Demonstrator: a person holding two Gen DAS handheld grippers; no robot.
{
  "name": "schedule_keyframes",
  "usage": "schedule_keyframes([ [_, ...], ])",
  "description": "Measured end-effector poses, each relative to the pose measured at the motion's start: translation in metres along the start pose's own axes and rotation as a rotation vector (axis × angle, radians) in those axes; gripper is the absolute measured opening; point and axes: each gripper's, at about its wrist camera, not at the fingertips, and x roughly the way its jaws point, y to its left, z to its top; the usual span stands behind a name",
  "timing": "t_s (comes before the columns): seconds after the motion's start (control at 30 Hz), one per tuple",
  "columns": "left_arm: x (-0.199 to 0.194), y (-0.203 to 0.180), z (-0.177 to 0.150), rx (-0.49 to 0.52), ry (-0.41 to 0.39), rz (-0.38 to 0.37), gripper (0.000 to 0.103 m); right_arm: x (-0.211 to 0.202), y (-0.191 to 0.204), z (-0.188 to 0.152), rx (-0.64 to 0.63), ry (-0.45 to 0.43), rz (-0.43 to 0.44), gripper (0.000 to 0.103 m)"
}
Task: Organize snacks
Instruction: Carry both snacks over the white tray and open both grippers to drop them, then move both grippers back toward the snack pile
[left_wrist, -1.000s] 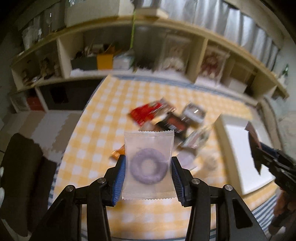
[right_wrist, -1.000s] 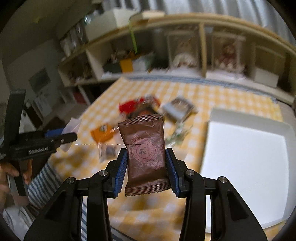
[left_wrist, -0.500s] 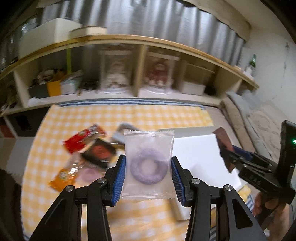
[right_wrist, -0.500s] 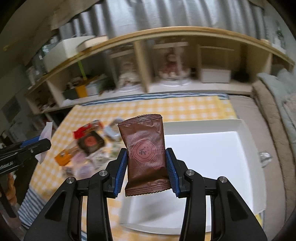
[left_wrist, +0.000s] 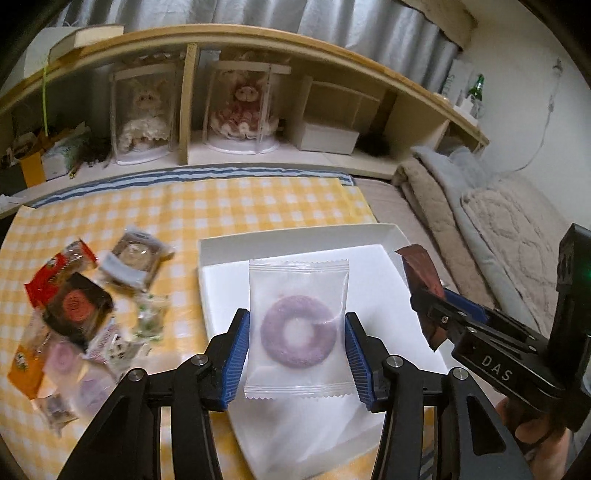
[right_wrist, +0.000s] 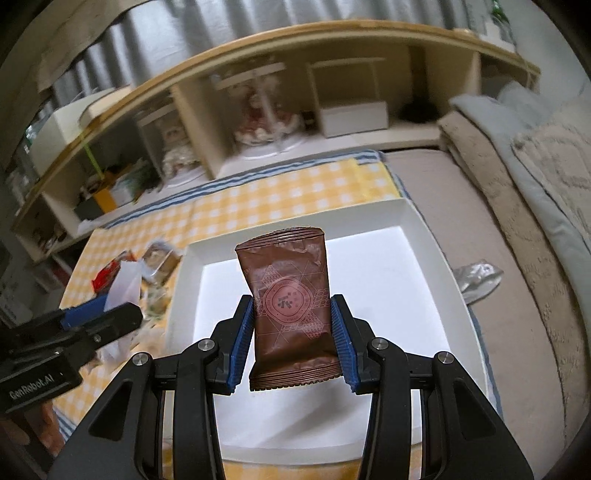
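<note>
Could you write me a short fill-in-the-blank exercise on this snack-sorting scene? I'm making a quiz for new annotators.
1. The left gripper has a clear packet between its pads, holding a ring-shaped snack coloured ____.
2. The right gripper is shut on a ____ foil packet.
3. Both packets hang above the empty ____ tray.
4. The remaining snacks lie on a cloth checked white and ____.

Missing words: purple; brown; white; yellow
</note>
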Motion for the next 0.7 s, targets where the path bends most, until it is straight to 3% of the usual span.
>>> schedule_keyframes([
  [0.13, 0.027, 0.0, 0.003, 0.005, 0.023, 0.012, 0.077, 0.009, -0.01, 0.005, 0.021, -0.004, -0.023, 0.044],
  [0.27, 0.043, -0.001, -0.004, 0.004, 0.053, 0.03, 0.091, 0.016, -0.023, 0.004, 0.08, 0.034, -0.023, 0.071],
  [0.33, 0.046, -0.002, -0.009, 0.003, 0.064, 0.04, 0.103, 0.017, -0.026, 0.001, 0.079, 0.057, -0.038, 0.077],
  [0.43, 0.05, -0.002, -0.013, 0.006, 0.08, 0.053, 0.103, 0.018, -0.028, -0.002, 0.061, 0.075, -0.055, 0.103],
  [0.7, 0.042, 0.005, -0.013, -0.009, 0.095, 0.07, 0.103, 0.015, -0.024, -0.008, 0.02, 0.085, -0.093, 0.103],
])
